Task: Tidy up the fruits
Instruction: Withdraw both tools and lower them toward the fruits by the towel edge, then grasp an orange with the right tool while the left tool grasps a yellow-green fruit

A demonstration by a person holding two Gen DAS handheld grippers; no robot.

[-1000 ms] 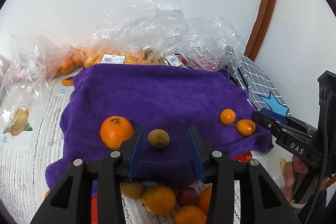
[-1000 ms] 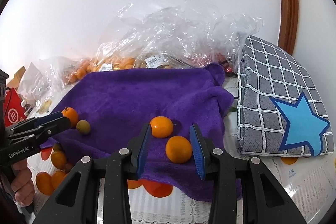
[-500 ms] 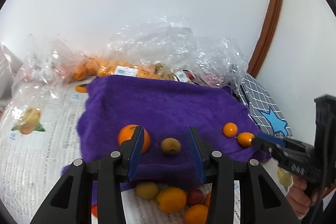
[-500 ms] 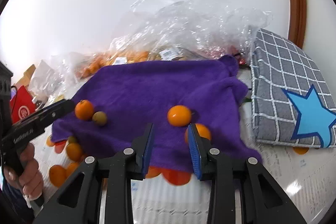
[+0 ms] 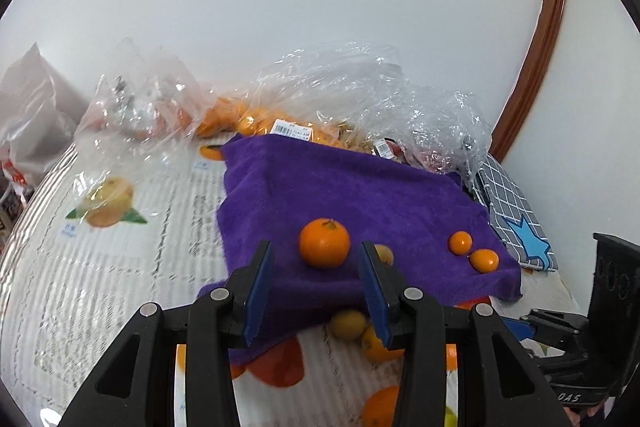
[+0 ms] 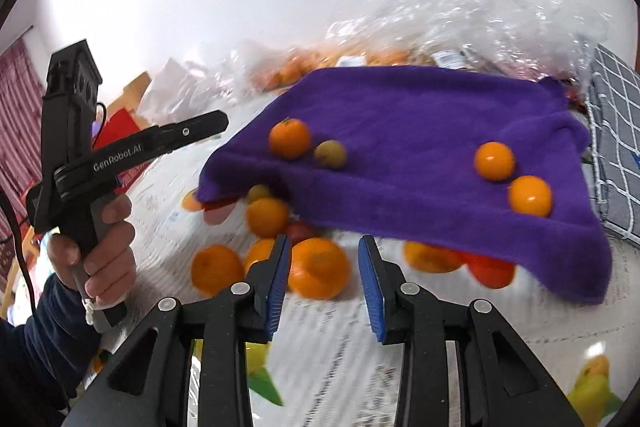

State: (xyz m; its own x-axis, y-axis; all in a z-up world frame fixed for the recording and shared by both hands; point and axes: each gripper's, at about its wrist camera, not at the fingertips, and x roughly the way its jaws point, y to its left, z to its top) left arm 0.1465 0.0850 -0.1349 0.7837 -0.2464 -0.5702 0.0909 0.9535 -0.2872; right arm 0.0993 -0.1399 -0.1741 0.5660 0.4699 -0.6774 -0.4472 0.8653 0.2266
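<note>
The step in hand looks like picking the next loose fruit for the purple towel [image 6: 420,131]. The right gripper [image 6: 323,283], jaws partly spread and empty after just widening, frames a mandarin [image 6: 318,267] at 6 o'clock below the towel's near edge. Next it must descend around it, then squeeze. The left gripper [image 5: 316,291], also parted and empty, now frames the large orange [image 5: 324,243] on the towel, where earlier it framed the greenish fruit [image 5: 383,253].
</note>
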